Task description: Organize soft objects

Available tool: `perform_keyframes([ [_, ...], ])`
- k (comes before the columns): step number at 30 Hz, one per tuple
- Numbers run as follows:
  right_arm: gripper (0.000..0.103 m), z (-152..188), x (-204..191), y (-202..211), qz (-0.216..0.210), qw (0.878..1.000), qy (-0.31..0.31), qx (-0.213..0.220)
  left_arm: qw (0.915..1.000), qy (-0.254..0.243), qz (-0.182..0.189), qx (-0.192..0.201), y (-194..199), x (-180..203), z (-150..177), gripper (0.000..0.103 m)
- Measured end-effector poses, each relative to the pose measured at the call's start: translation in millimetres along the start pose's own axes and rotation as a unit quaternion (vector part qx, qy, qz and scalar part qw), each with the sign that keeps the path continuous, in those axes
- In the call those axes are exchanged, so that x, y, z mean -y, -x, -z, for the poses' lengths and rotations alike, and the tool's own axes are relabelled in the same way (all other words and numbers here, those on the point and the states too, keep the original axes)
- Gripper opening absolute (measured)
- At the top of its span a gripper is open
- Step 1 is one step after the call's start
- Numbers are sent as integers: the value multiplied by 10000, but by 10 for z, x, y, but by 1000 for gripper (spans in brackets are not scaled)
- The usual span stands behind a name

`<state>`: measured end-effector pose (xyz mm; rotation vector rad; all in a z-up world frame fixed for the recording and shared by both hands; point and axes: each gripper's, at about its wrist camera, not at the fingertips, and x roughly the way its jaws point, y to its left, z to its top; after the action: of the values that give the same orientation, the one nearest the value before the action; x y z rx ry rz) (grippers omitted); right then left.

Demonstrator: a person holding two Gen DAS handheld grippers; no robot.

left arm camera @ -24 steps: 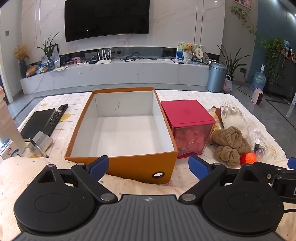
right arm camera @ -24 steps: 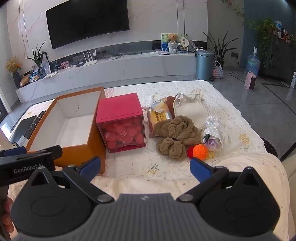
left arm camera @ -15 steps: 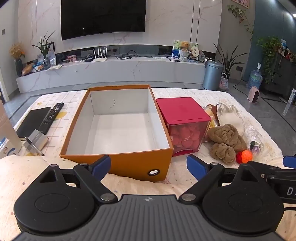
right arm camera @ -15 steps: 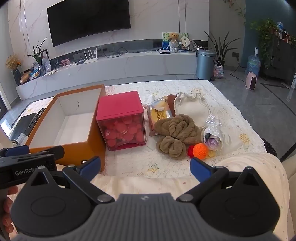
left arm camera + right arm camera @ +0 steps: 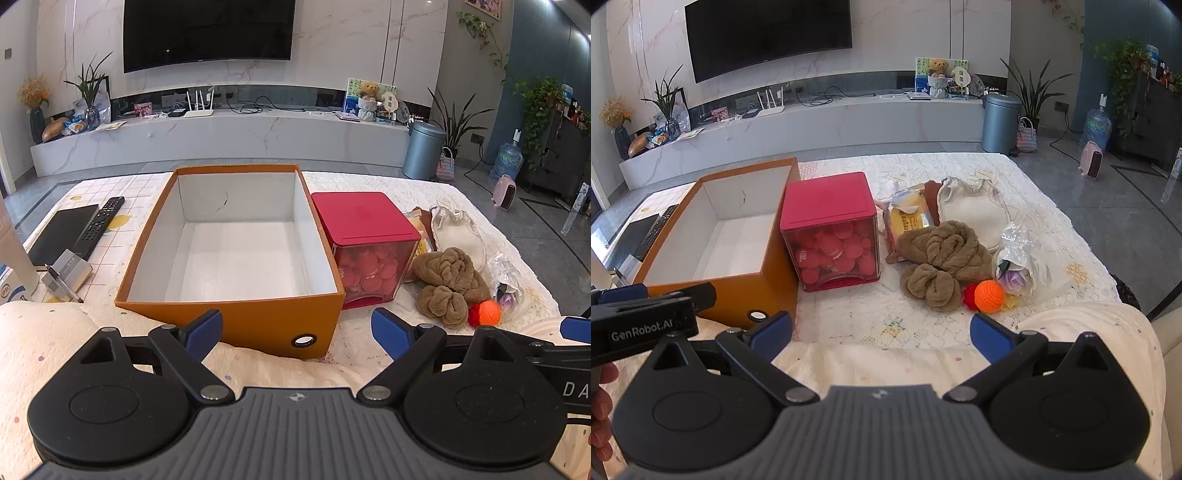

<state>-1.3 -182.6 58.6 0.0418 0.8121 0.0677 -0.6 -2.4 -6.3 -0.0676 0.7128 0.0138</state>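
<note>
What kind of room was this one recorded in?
Most likely a home living room. A large TV hangs on a marble wall above a long low console with a router and a teddy bear, and houseplants stand nearby. The work surface is a cloth-covered table.

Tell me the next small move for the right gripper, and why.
Probably ease the right gripper forward and down toward the brown towel. Its jaws stand open and empty, the orange box is empty, and the towel is among the nearest soft things, lying beside the orange ball. Nothing blocks the way.
</note>
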Motion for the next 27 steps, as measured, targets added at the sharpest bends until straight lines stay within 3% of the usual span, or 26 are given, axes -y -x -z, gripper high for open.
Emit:
perform_keyframes([
  [27, 100, 10, 9, -1, 28, 10000, -9, -15, 10000, 10, -39, 23, 2, -18, 17, 103],
])
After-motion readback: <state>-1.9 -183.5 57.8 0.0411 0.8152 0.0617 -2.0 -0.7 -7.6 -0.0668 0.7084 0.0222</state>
